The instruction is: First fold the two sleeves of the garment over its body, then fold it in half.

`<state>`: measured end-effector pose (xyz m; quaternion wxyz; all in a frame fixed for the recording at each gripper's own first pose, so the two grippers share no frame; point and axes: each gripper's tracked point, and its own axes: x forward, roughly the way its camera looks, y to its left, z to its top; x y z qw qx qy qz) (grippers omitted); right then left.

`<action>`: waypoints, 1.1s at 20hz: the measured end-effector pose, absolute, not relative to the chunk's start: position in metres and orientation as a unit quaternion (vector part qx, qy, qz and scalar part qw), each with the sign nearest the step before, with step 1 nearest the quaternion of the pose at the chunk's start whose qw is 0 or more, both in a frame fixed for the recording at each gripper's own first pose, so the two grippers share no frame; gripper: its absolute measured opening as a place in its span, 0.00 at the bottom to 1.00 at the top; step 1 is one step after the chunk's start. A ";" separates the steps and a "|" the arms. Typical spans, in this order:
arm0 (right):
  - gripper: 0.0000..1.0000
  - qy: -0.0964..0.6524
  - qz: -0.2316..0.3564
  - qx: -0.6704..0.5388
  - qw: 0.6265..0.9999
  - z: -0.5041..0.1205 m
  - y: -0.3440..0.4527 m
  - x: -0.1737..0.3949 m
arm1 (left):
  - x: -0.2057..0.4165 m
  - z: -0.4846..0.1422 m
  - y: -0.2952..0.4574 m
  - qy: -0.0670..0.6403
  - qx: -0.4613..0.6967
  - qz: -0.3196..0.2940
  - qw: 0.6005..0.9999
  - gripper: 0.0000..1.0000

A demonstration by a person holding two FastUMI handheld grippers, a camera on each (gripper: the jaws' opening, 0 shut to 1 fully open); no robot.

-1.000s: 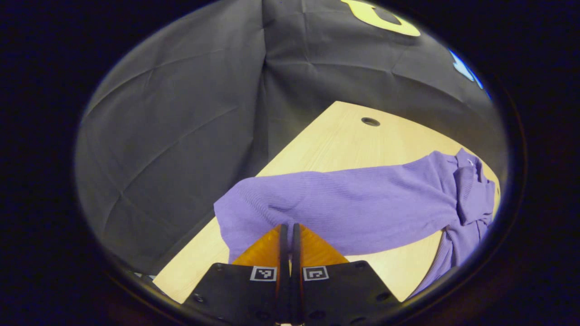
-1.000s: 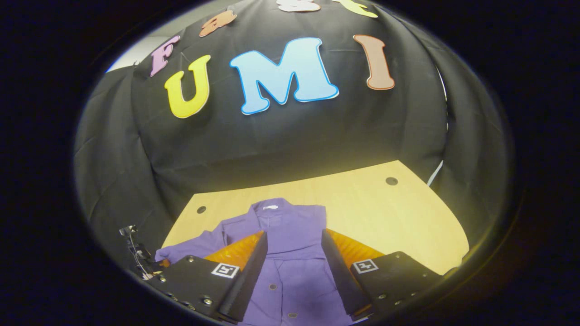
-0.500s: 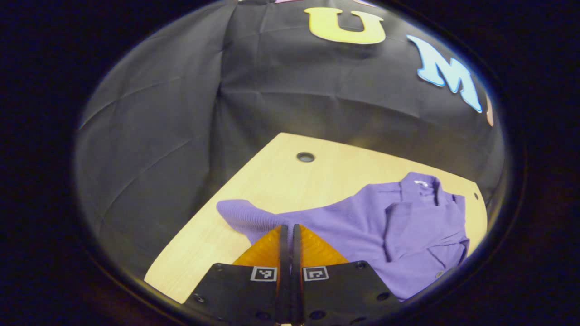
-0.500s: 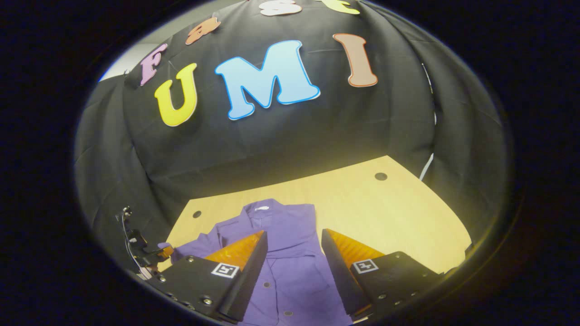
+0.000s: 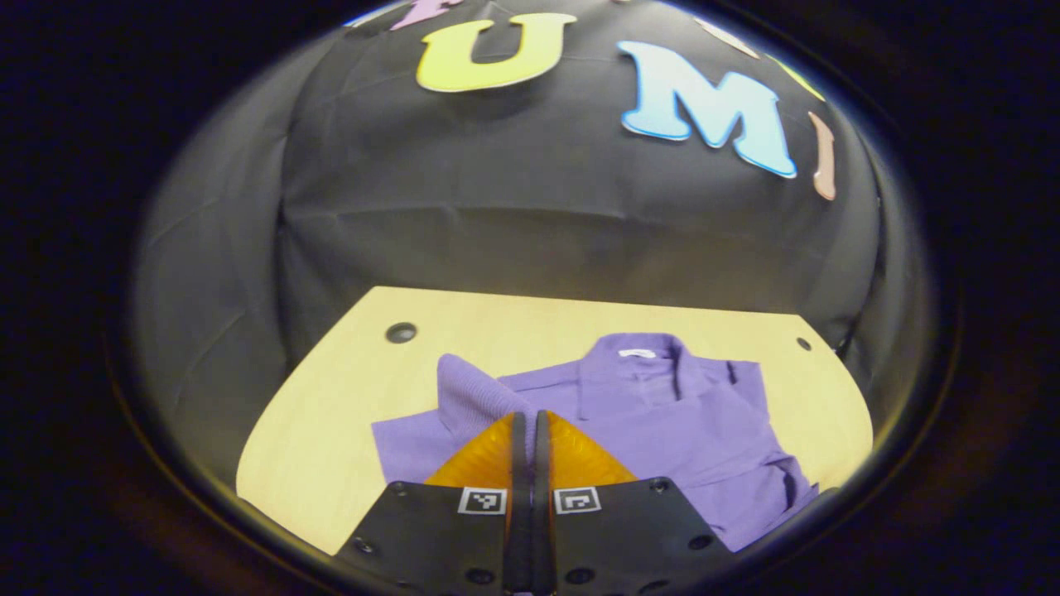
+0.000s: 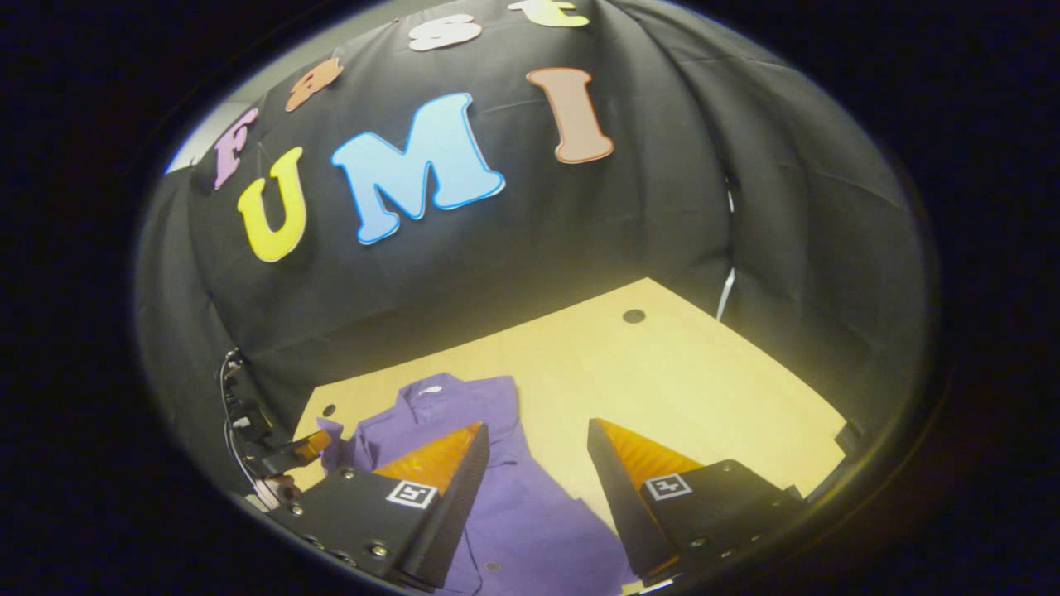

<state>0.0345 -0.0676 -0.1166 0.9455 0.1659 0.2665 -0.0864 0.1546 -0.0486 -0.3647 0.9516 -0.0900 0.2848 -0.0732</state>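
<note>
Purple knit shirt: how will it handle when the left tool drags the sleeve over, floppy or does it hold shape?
Likely floppy: the purple shirt lies flat on the table with soft creases, and its sleeve bends up limply at the left tool. The ribbed knit probably grips the pads rather than slipping. It looks light, so the body may shift if dragged.

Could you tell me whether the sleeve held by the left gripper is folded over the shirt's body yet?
Partly: the sleeve, pinched in the shut left gripper, rises above the shirt, not flat.
</note>
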 end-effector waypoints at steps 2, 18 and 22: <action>0.76 0.268 -0.103 0.172 0.942 -0.119 -0.081 0.027 | 0.158 -0.357 -0.089 0.281 -0.084 -0.104 0.950 0.07; 0.76 0.287 -0.183 0.192 0.920 -0.139 -0.160 -0.016 | 0.150 -0.375 -0.322 0.302 -0.034 -0.263 0.916 0.07; 0.76 0.295 -0.185 0.192 0.917 -0.147 -0.166 -0.021 | 0.146 -0.399 -0.340 0.327 -0.027 -0.273 0.905 0.07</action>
